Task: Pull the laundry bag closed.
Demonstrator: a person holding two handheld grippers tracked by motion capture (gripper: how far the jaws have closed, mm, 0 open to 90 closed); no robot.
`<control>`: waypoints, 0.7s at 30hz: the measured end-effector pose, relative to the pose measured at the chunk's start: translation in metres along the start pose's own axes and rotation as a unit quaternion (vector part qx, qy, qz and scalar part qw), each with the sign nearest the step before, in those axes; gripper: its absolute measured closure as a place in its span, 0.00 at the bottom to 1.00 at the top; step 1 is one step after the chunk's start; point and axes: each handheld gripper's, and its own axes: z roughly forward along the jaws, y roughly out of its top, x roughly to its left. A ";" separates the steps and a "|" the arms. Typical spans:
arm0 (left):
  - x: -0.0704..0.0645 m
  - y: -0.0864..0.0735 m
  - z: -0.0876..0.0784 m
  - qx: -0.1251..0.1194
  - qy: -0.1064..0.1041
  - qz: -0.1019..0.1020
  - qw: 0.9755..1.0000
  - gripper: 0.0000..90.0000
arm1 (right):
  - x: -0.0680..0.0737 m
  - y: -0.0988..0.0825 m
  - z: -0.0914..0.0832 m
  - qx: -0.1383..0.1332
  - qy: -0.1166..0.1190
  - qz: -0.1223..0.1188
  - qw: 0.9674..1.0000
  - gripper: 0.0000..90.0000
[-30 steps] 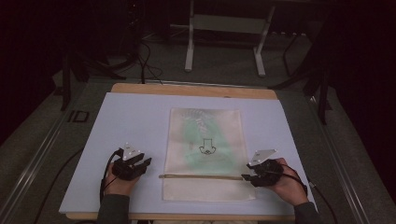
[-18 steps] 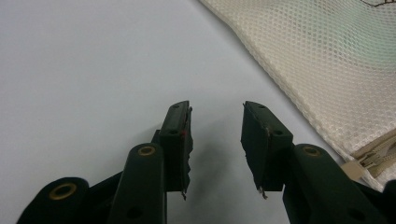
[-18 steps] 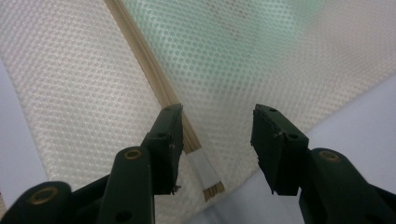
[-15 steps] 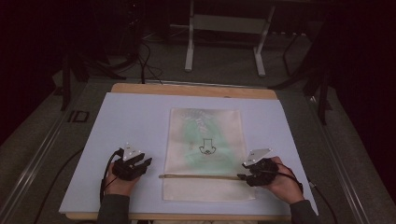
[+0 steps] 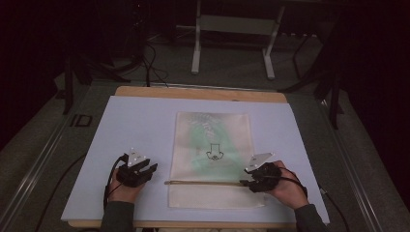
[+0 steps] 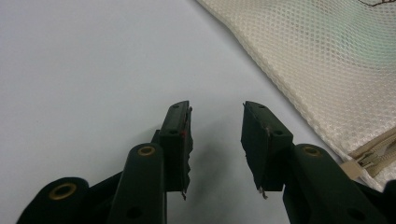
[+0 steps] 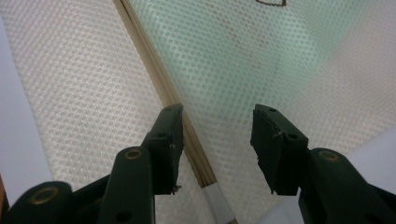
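A cream mesh bag point(image 5: 212, 145) lies flat in the middle of the pale table sheet point(image 5: 135, 121), with something green and a small dark drawing showing through it. Its tan zipper strip point(image 5: 203, 182) runs across near the bag's front end. My right gripper point(image 5: 245, 182) sits at the zipper's right end. In the right gripper view the jaws point(image 7: 217, 114) stand open just above the mesh, the zipper strip point(image 7: 154, 74) passing by the left jaw. My left gripper point(image 5: 151, 170) rests left of the bag, open over bare sheet point(image 6: 215, 112), with the bag's edge point(image 6: 327, 70) to its right.
The sheet covers a wooden tabletop point(image 5: 203, 93) whose edge shows at the back. Beyond it stand a grey metal frame point(image 5: 232, 29) and dark cables point(image 5: 150, 58) on the floor. Bare sheet lies on both sides of the bag.
My right gripper has shifted a little leftward onto the bag's right edge at the zipper. The left gripper and the bag have stayed where they were.
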 end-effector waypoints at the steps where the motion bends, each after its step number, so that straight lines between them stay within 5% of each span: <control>1: 0.000 0.000 0.000 0.000 0.000 0.000 1.000 0.69 | 0.000 0.001 0.001 0.000 0.001 0.000 1.000 0.60; 21: 0.000 0.000 0.000 -0.004 0.001 0.000 1.000 0.68 | 0.006 0.021 0.007 -0.007 0.012 -0.020 1.000 0.59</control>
